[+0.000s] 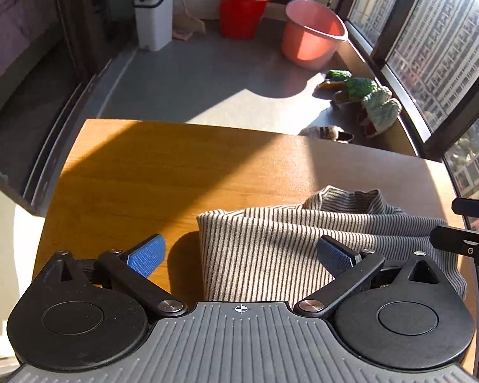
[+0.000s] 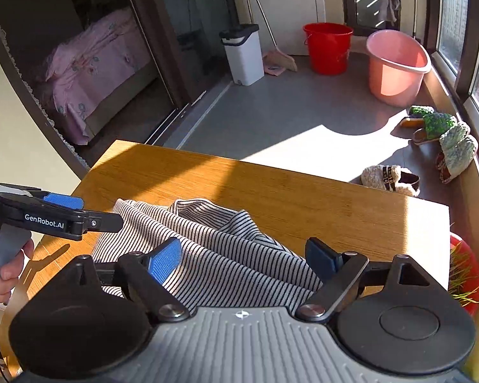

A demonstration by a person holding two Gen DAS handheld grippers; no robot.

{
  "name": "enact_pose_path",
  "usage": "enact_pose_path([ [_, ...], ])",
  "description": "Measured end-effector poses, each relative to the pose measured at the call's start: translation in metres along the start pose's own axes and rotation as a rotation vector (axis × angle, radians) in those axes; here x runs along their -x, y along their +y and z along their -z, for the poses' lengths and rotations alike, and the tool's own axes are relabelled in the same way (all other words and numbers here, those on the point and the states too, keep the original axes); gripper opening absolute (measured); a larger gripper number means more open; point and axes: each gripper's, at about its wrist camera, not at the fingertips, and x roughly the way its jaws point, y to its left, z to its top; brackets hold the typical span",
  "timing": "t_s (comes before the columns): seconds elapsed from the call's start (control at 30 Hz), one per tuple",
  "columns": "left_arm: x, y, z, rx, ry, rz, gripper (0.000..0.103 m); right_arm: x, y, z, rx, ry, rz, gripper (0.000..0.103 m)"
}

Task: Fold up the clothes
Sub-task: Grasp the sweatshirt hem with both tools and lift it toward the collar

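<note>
A black-and-white striped garment (image 1: 271,239) lies folded in a loose bundle on the wooden table (image 1: 137,175), its collar end toward the far side. My left gripper (image 1: 239,252) hovers over the garment's left edge, jaws wide apart and nothing pinched between the blue pads. In the right wrist view the same striped garment (image 2: 220,249) spreads under my right gripper (image 2: 242,255), which stands open above the cloth without gripping it. The left gripper (image 2: 64,210) shows at the left of that view, held by a hand (image 2: 3,274). The right gripper's black parts appear at the left wrist view's right edge.
Beyond the table (image 2: 287,188) lies a grey floor with a white bin (image 2: 242,54), a red bucket (image 2: 329,48) and a pink tub (image 2: 396,67). Several slippers (image 2: 444,140) line the window wall. A red pot of grass (image 2: 466,274) stands by the table's right side.
</note>
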Motion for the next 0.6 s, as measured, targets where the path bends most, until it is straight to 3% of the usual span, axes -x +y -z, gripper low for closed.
enact_pose_path([
  [0.03, -0.003, -0.009, -0.007, -0.037, -0.024, -0.016, 0.103, -0.006, 0.002, -0.008, 0.002, -0.002, 0.007, 0.086],
  [0.13, -0.017, -0.036, -0.027, -0.130, -0.028, 0.033, 0.101, -0.028, 0.001, -0.018, 0.007, 0.014, 0.064, 0.086],
  [0.2, -0.035, -0.057, -0.038, -0.209, -0.023, -0.004, 0.096, -0.039, -0.002, -0.020, 0.028, 0.030, 0.061, 0.083],
  [0.27, -0.052, -0.068, -0.043, -0.254, 0.014, 0.009, 0.070, -0.049, -0.007, -0.020, 0.030, 0.052, 0.030, 0.070],
  [0.33, -0.069, -0.073, -0.043, -0.284, 0.070, 0.022, 0.059, -0.060, -0.010, -0.019, 0.030, 0.073, 0.022, 0.043],
  [0.5, -0.084, -0.073, -0.035, -0.297, 0.097, 0.015, 0.060, -0.088, -0.009, -0.013, 0.040, 0.137, -0.041, 0.036],
  [0.6, -0.084, -0.071, -0.035, -0.291, 0.096, 0.030, 0.056, -0.090, -0.005, -0.013, 0.074, 0.128, -0.047, 0.032],
])
